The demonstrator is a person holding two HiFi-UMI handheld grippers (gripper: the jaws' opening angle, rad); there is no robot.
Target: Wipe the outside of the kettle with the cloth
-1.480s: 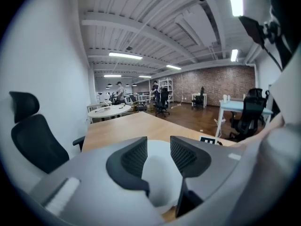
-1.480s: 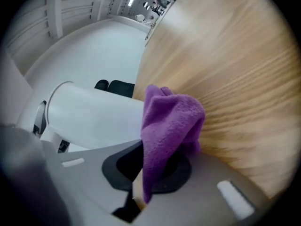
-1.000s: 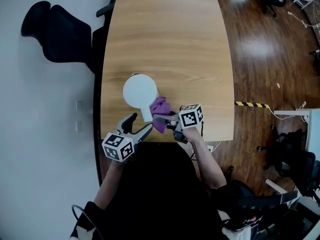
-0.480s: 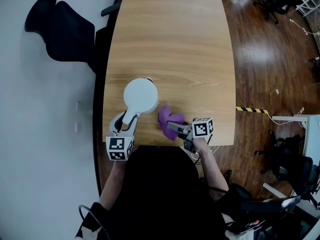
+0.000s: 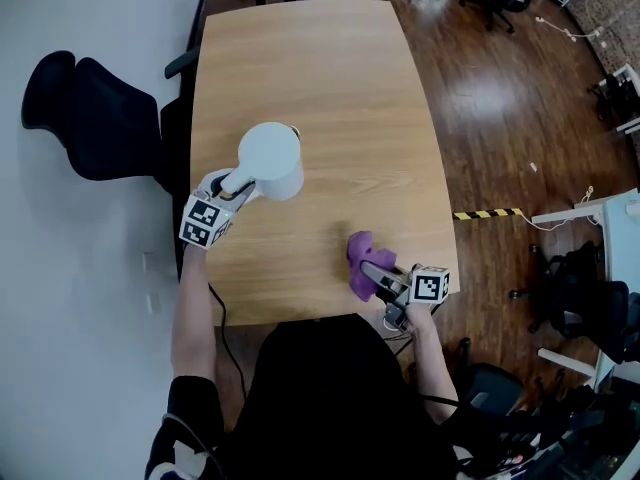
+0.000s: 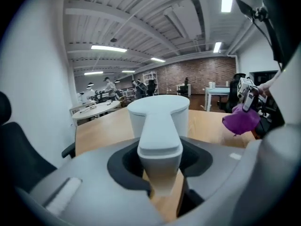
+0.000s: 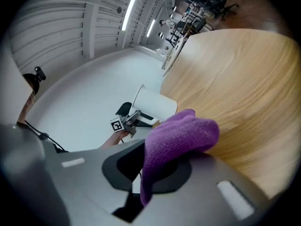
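Observation:
The white kettle (image 5: 272,158) stands on the wooden table (image 5: 330,88) near its left edge. My left gripper (image 5: 236,182) is shut on the kettle's handle (image 6: 159,136); its jaws have just been closing and the handle sits between them. In the left gripper view the kettle body (image 6: 164,111) rises straight ahead. My right gripper (image 5: 378,275) is by the table's near edge, well right of the kettle, shut on the purple cloth (image 5: 360,256). The cloth (image 7: 181,135) bulges out over the jaws in the right gripper view, with the kettle (image 7: 154,104) beyond it.
A black office chair (image 5: 88,108) stands close to the table's left side. Dark wood floor (image 5: 500,98) lies to the right, with a yellow-black tape strip (image 5: 487,213) and more chairs (image 5: 585,298). Bare tabletop stretches past the kettle.
My left gripper swung from the near edge onto the kettle's handle and closed there; the kettle shifted left and farther away. My right gripper drew right with the cloth, away from the kettle.

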